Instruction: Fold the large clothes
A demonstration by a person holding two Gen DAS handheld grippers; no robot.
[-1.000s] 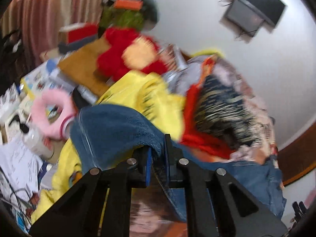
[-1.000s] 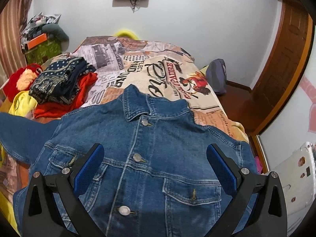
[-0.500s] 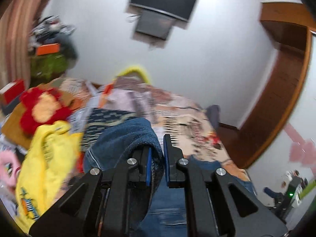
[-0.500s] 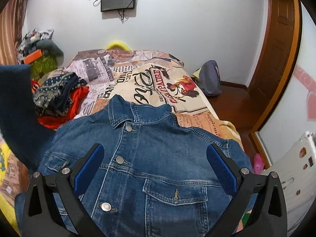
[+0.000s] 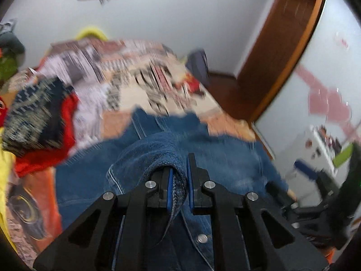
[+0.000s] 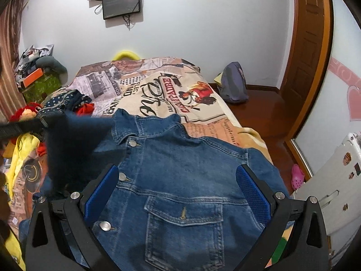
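A blue denim jacket (image 6: 180, 171) lies front-up on the printed bed cover (image 6: 171, 90), collar toward the far wall. My left gripper (image 5: 179, 180) is shut on the jacket's sleeve (image 5: 158, 153) and holds it lifted over the jacket body (image 5: 225, 158). In the right wrist view the lifted sleeve (image 6: 67, 144) hangs dark at the left, over the jacket's left side. My right gripper (image 6: 178, 192) is open and empty, just above the jacket's chest pocket (image 6: 182, 221). The right gripper also shows at the right edge of the left wrist view (image 5: 309, 185).
A pile of folded clothes, dark patterned on red (image 6: 72, 103), lies at the bed's left. A yellow garment (image 6: 20, 153) lies at the left edge. A purple bag (image 6: 233, 83) sits on the wooden floor right of the bed. A wooden door (image 6: 309, 52) stands at right.
My left gripper has swung the held sleeve from the left side of the bed up and rightward over the jacket body. My right gripper has stayed open, drifting slightly toward the pocket.
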